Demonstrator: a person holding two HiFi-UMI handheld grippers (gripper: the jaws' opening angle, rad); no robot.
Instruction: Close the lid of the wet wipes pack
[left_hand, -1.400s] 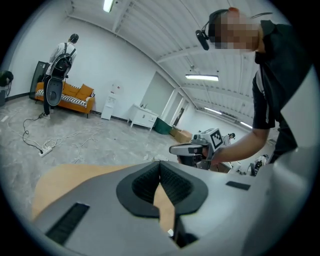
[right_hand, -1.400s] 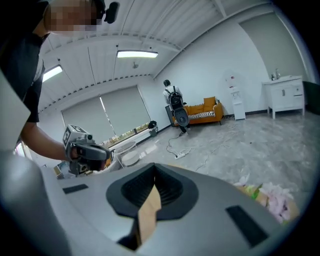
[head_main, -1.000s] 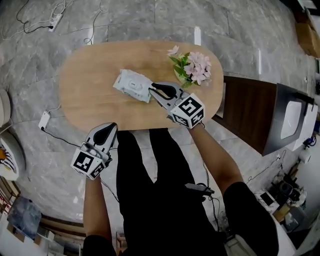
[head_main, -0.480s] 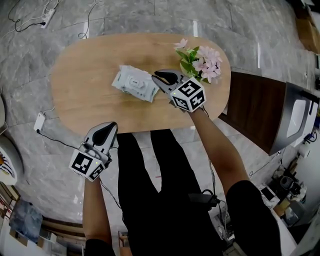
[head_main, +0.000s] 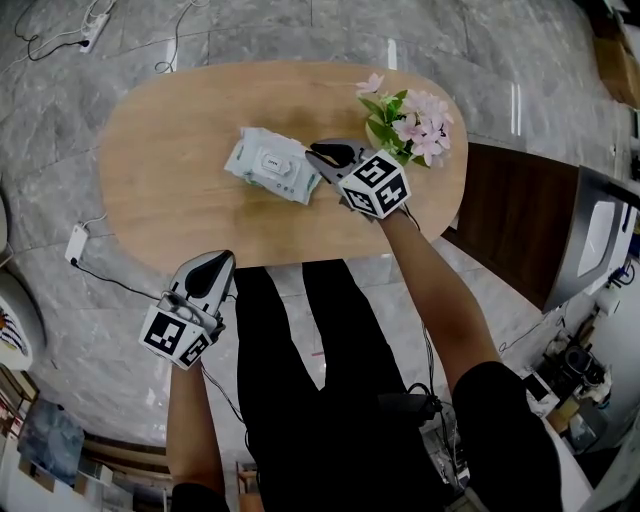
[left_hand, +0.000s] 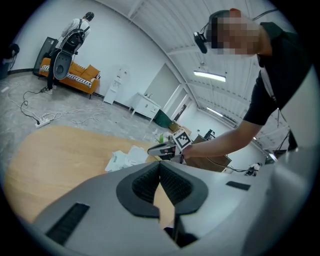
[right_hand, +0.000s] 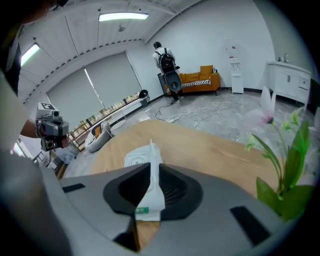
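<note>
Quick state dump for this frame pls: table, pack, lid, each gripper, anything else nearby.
table: oval wooden table
pack: wet wipes pack, lying flat on the table
lid: lid on the pack's top face, looks flat and shut
right gripper: right gripper, jaws shut on the pack's end seam
left gripper: left gripper, jaws together, nothing between them, held off the table's near edge
nearby: pink flowers on the table, beside the right gripper, apart from the pack
</note>
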